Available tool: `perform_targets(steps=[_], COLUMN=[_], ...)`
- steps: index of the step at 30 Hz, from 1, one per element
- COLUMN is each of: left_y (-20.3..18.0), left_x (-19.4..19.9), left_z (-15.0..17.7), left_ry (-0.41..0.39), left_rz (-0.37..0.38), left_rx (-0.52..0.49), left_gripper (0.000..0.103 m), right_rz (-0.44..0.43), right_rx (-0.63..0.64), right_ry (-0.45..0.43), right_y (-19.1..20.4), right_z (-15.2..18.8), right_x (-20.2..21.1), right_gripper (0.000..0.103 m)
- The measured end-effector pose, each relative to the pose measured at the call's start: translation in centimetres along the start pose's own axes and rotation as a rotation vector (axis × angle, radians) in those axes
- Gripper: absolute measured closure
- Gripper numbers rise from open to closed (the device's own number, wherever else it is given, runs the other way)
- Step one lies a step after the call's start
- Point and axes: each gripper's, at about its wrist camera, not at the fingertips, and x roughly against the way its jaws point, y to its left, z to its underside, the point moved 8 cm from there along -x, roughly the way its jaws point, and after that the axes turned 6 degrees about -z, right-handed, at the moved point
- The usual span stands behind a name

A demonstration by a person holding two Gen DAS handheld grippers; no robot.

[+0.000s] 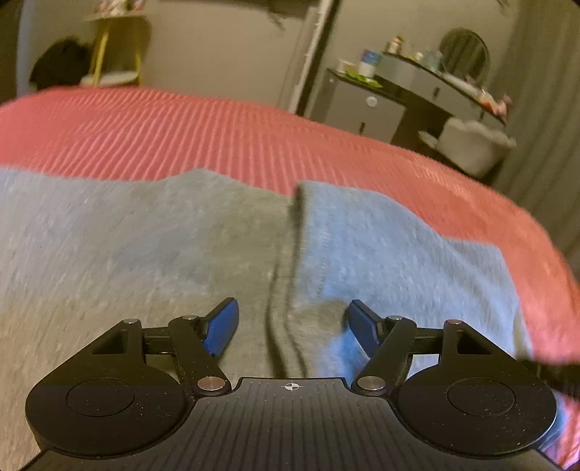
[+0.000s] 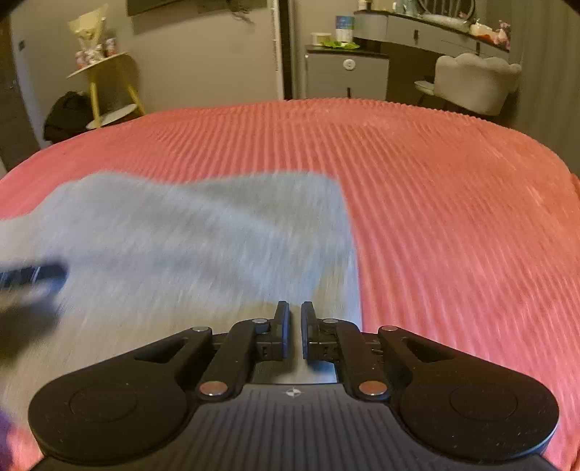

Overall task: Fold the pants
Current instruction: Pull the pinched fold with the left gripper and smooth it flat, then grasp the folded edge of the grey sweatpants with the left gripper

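Note:
Grey pants (image 1: 145, 253) lie flat on a ribbed pink bed cover (image 1: 217, 126). A doubled layer with a dark fold line (image 1: 286, 290) runs down their middle. My left gripper (image 1: 293, 304) hovers open over that fold, its blue pads wide apart and pressing on nothing. In the right wrist view the pants (image 2: 181, 235) fill the left half. My right gripper (image 2: 295, 306) is at their near right edge, jaws almost together, with grey cloth showing in the slit between them. The blurred dark shape at the left edge is the left gripper (image 2: 32, 275).
Pink bed cover (image 2: 453, 217) stretches bare to the right and beyond the pants. Past the bed stand a yellow side table (image 2: 108, 83), a grey cabinet (image 2: 344, 76), a dressing table with clutter (image 2: 435, 29) and a pale chair (image 2: 475, 83).

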Motion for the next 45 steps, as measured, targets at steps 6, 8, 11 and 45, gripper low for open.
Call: perform_targets(steps=[6, 8, 11, 45], left_y=[1.7, 1.4, 1.2, 2.9], left_x=[0.8, 1.2, 1.5, 0.7], left_z=[-0.8, -0.3, 1.2, 0.8], left_ry=[0.081, 0.127, 0.196, 0.15], left_rz=[0.174, 0.227, 0.194, 0.159], left_rx=[0.248, 0.251, 0.19, 0.265], left_gripper=[0.035, 0.036, 0.036, 0.044], right_rz=[-0.1, -0.114, -0.127, -0.2], right_rx=[-0.204, -0.248, -0.264, -0.221], right_ry=[0.02, 0.016, 0.007, -0.041], right_y=[-0.3, -0.7, -0.8, 1.9], right_z=[2.6, 3.0, 3.0, 3.4], right_x=[2.6, 2.7, 2.6, 3.1], right_gripper=[0.091, 0.091, 0.088, 0.034])
